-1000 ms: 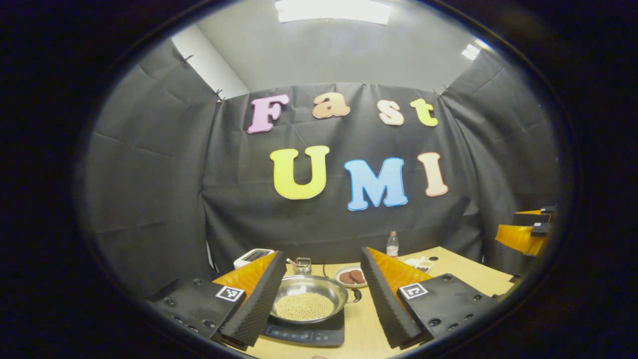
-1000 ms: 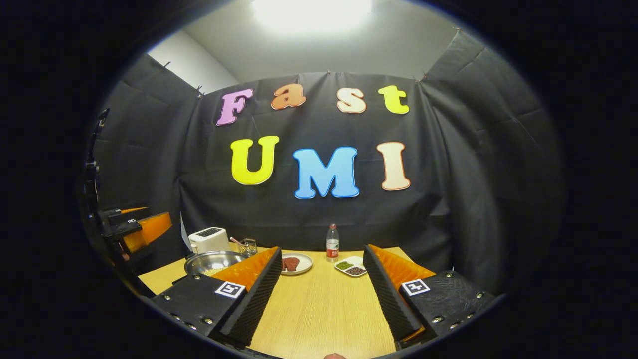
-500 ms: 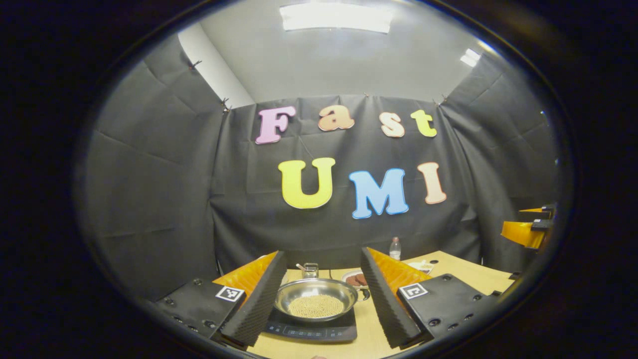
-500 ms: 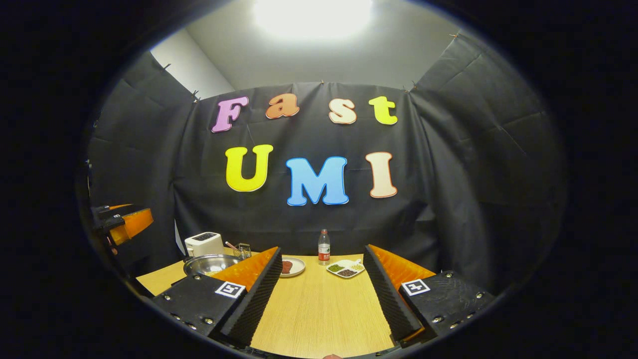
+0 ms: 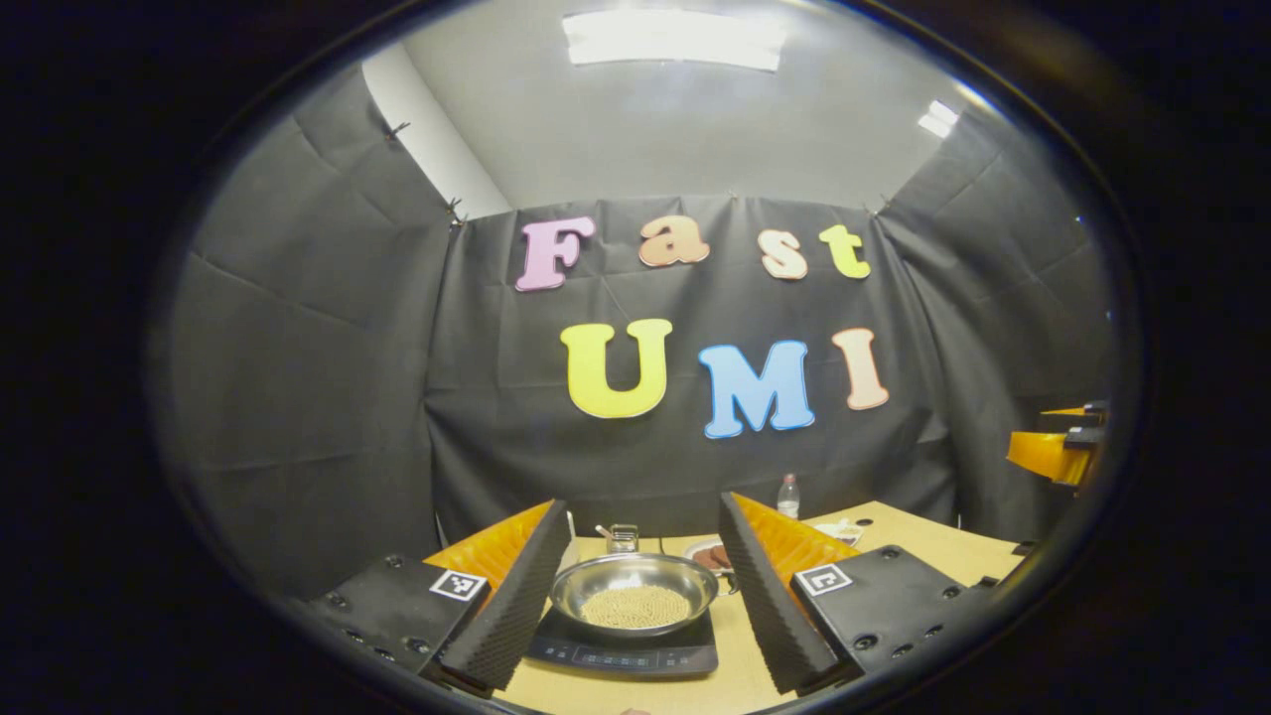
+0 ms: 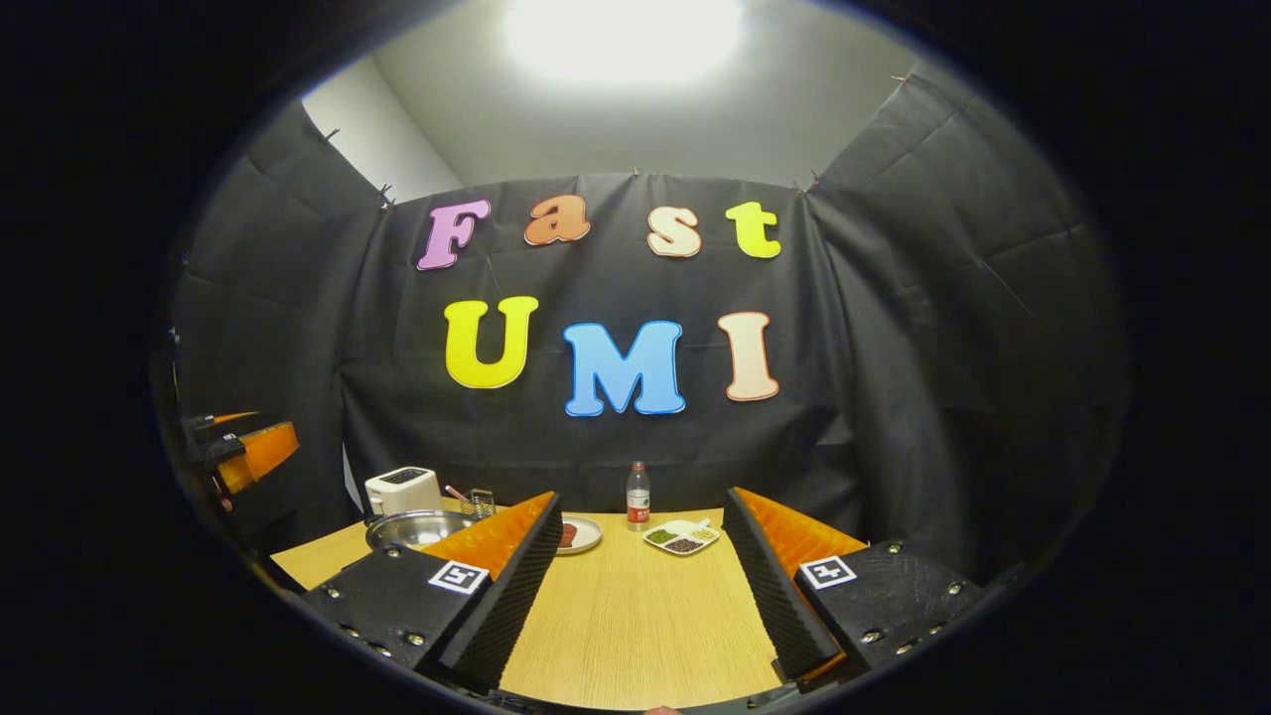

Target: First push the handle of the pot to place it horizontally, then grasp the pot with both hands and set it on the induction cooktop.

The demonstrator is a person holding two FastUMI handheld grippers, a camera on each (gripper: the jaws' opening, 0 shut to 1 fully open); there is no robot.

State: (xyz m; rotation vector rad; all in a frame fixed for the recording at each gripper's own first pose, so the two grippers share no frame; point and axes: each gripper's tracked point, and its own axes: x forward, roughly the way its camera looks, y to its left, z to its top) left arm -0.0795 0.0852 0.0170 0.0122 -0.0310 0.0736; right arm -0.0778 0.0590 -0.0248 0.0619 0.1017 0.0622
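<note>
Pot [image 5: 634,593], steel and holding pale beans, sits on the induction cooktop [image 5: 624,653] on the wooden table [image 5: 923,541]. Left gripper view: the left gripper [image 5: 643,596] hangs above the table's near edge, jaws wide apart and empty, framing the pot. Right gripper view: the right gripper [image 6: 640,586], likewise spread and empty, faces bare tabletop; the pot lies far left, a water bottle [image 6: 637,497] and divided dish [image 6: 680,537] beyond.

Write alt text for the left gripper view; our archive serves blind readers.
A round steel pot of pale beans sits on a black induction cooktop on a light wooden table, framed between the open fingers of the left tool. Behind it stand a small plate of brown patties and a clear plastic bottle.
</note>
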